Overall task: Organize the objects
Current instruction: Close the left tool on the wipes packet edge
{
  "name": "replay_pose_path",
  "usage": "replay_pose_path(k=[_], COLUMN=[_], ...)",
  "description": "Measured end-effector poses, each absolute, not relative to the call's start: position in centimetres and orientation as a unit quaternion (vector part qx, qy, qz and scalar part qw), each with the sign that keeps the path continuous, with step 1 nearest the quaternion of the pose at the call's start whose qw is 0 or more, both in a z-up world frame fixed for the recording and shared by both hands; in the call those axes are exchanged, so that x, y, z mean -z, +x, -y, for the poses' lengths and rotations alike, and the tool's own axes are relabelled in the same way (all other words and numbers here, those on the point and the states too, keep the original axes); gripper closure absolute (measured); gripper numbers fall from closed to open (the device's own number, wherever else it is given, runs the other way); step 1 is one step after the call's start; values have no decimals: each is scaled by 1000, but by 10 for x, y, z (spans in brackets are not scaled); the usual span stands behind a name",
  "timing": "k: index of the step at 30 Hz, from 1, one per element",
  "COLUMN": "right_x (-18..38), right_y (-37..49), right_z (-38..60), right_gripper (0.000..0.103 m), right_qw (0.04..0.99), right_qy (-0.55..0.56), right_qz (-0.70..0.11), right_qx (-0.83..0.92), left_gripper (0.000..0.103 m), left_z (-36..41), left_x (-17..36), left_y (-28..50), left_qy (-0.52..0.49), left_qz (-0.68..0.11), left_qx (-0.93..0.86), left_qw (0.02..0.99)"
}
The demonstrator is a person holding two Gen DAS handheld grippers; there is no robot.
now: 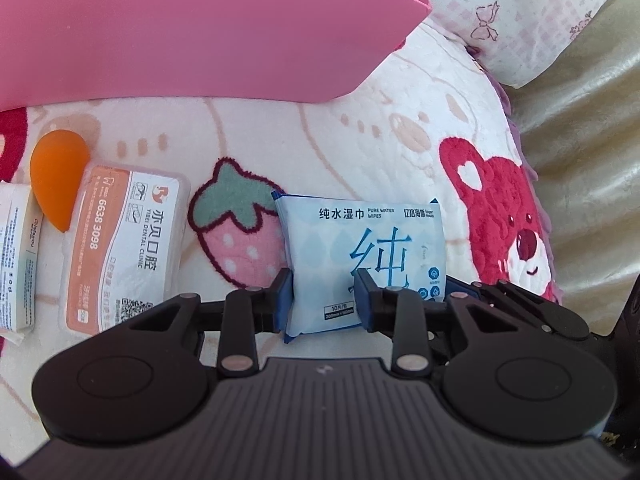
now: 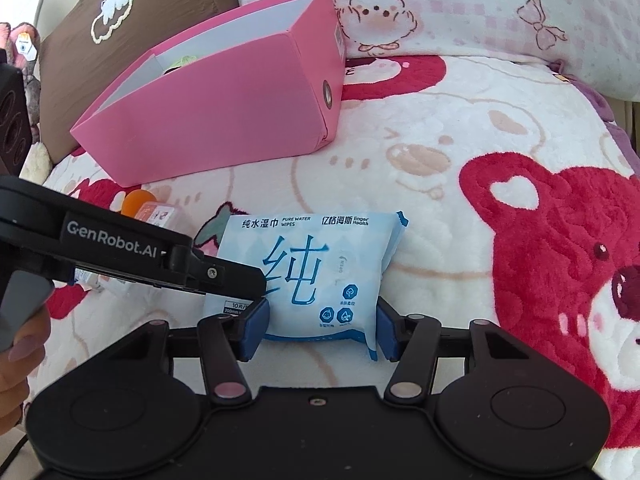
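At six o'clock we pinch the wipes pack (image 1: pixel 362 256) with both grippers, left gripper (image 1: pixel 322 300) and right gripper (image 2: pixel 320 322). It seems soft, light and slippery, so we grip its near edge.

I see the wipes pack (image 2: pixel 316 276) in glossy plastic film. Blanket (image 2: pixel 440 208) under it is fuzzy plush cloth; pink box (image 2: pixel 224 120) at 11 o'clock is smooth matt card.

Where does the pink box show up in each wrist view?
Left wrist view: the pink box fills the top left, beyond the wipes pack.
Right wrist view: the pink box sits upper left, open top visible.
Shared landmark: the blue wipes pack, lying low and central in both.
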State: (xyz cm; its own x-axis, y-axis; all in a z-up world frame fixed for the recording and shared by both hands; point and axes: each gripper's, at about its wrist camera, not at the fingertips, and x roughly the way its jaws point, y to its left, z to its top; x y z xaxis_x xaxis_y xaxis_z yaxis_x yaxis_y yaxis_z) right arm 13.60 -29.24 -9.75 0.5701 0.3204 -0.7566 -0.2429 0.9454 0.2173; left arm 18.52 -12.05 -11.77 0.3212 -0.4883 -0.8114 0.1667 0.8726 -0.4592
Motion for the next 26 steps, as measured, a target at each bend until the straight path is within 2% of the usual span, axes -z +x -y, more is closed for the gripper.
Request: replay_pose_path(k=[17,26], right_x=[67,44], right_y=[103,84], right_z=[274,258], right_gripper=[41,36], right_qw=[882,882], right_qy=[14,-12], right_qz=[-432,-428], right_qx=[-188,-196], left_gripper=[73,71], left_z=[105,94], left_x=[81,54], left_y=[146,126], left_qy=[-115,-101], left_qz=[-534,-524], left_qx=[216,225], left_qw=[810,815])
